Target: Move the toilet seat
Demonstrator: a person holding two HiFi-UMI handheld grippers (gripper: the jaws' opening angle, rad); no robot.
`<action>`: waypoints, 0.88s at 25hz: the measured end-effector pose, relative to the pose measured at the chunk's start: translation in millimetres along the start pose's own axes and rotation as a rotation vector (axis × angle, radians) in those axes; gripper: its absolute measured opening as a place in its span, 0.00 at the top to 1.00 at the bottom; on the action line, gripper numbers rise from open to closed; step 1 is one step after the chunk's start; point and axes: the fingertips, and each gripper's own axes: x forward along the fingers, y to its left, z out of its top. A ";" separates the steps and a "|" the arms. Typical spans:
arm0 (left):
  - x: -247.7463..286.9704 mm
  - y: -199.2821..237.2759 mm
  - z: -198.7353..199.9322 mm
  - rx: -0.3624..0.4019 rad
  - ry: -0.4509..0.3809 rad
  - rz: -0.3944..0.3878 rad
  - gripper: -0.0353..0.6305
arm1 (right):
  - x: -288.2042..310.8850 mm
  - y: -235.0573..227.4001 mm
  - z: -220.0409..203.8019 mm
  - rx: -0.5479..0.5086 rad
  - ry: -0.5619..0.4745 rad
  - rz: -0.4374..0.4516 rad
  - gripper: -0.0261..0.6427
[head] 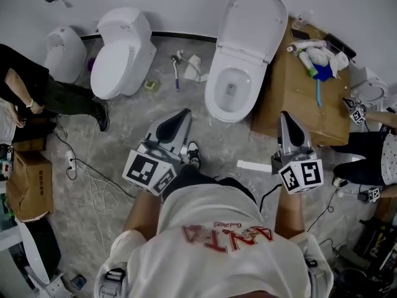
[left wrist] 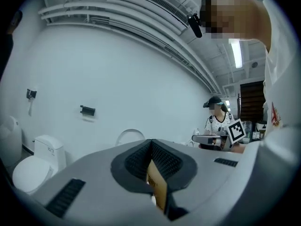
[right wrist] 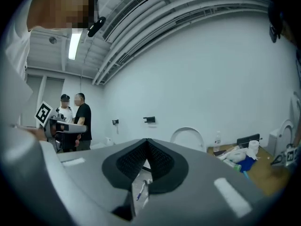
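A white toilet stands against the far wall with its seat and lid raised upright. In the left gripper view the raised lid shows just above the jaws, and in the right gripper view the lid shows likewise. My left gripper hangs in front of the bowl, to its lower left, shut and empty. Right of the bowl, my right gripper is over the edge of a cardboard box, also shut and empty. Neither touches the toilet. Each gripper's jaws meet tip to tip in its own view.
A second toilet with its lid down stands at the left, and a third fixture beyond it. A cardboard box with bottles and cloths is right of the open toilet. A toilet brush and cables lie on the floor. People stand at both sides.
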 end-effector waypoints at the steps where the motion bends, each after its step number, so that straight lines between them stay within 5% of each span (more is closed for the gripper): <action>1: 8.7 17.1 3.2 0.000 0.008 -0.012 0.93 | 16.3 2.1 1.4 -0.013 0.010 -0.014 0.96; 11: 79.3 135.9 7.6 -0.011 0.042 -0.126 0.93 | 124.7 14.6 -2.4 -0.050 0.071 -0.140 0.96; 22: 135.5 114.3 0.3 -0.018 0.088 -0.209 0.93 | 115.6 -28.5 -22.6 0.012 0.105 -0.206 0.96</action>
